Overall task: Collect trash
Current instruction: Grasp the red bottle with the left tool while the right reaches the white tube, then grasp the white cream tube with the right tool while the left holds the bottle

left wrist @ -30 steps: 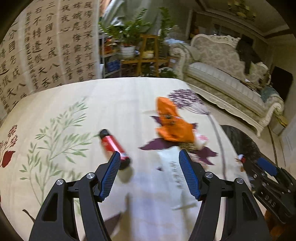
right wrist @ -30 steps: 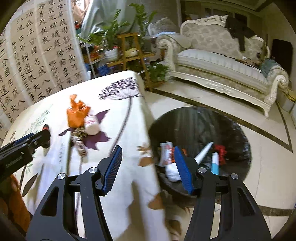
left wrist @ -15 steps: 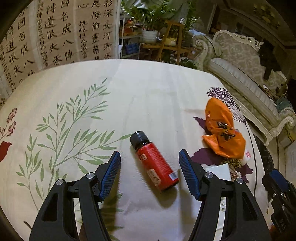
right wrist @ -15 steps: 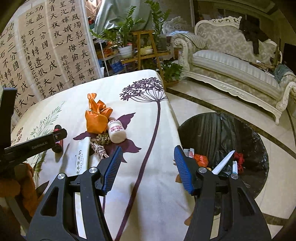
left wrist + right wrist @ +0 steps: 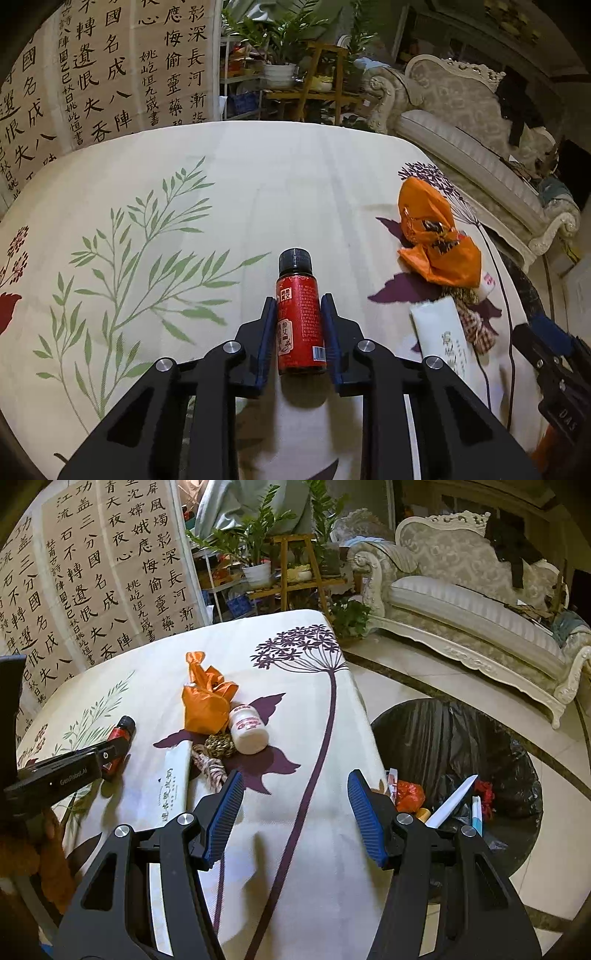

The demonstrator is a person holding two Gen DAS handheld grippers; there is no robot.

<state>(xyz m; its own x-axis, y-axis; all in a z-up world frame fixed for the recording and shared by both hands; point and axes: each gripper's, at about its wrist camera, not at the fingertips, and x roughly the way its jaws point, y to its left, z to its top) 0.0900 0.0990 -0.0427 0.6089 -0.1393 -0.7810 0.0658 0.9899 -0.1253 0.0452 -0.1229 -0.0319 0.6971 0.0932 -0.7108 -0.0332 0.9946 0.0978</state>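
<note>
the small red bottle with a black screw cap (image 5: 298, 314) is seen at the centre of the left wrist view, lying on the cream tablecloth printed with green sprigs and purple flowers (image 5: 258, 192), cap pointing up the frame. its red label carries columns of small chinese print too fine to be read and a white barcode patch at the lower right. the left gripper (image 5: 298, 306) is closing around it, the blue ribbed pads set against both sides of its body. in the right wrist view the right gripper (image 5: 295, 797) is held open over the cloth, nothing between its pads. "genrobot.ai" can be read on the left gripper's side at the left edge. a crumpled orange plastic bag (image 5: 207, 701) lies above centre, touching a white jar with a red-lettered label (image 5: 247, 729). a black-lined bin (image 5: 480, 746) is seen at right.
</note>
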